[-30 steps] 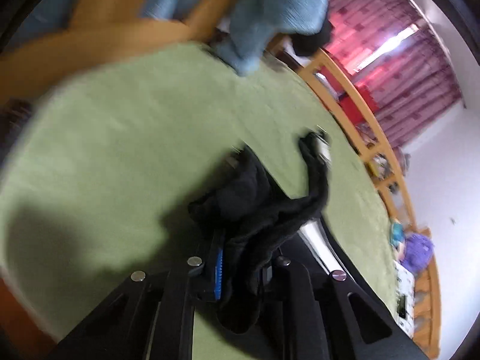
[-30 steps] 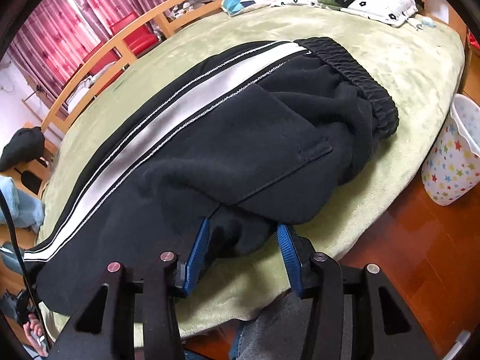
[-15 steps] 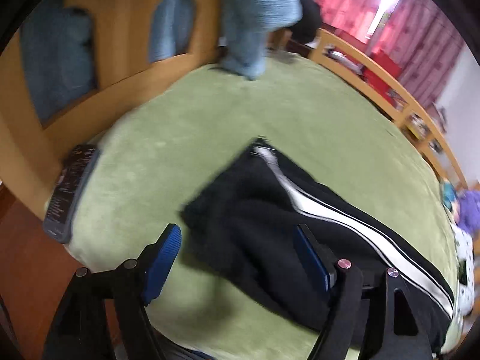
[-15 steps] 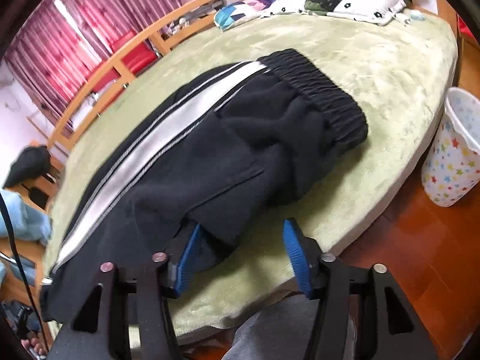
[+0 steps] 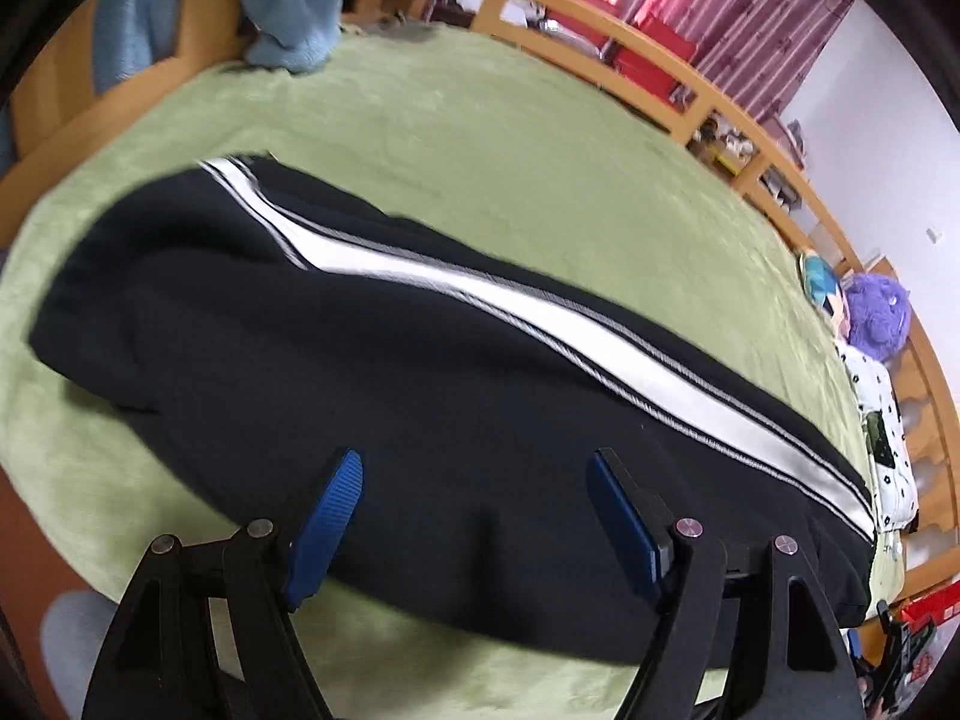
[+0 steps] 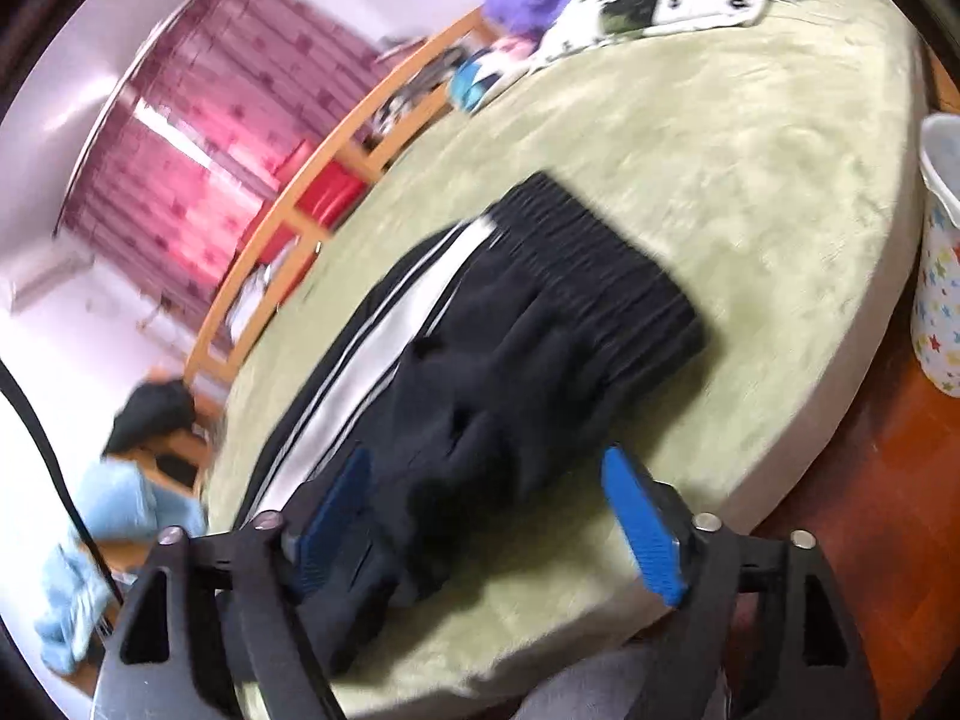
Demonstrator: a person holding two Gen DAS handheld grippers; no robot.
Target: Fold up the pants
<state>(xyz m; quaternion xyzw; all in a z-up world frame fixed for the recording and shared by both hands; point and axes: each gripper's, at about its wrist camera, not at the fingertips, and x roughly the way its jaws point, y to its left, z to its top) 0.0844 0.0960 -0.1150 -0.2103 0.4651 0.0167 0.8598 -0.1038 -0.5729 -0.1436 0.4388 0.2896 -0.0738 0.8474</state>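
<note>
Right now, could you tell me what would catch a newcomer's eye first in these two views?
The black pants with a bold white side stripe lie stretched along the green bed cover, their ribbed waistband toward the pillow end. Both the left claw and the right claw hang open over the near edge of the fabric. Behind the bed, pink-red curtains glow brightly.

Blk tool (image 5: 474, 516), blue pads (image 5: 327, 516), silver screws

The left gripper (image 5: 474, 498) is held with its blue-padded jaws spread wide, nothing clamped, fingers aimed toward twelve o'clock; the right gripper (image 6: 492, 498) is likewise spread wide and empty
</note>
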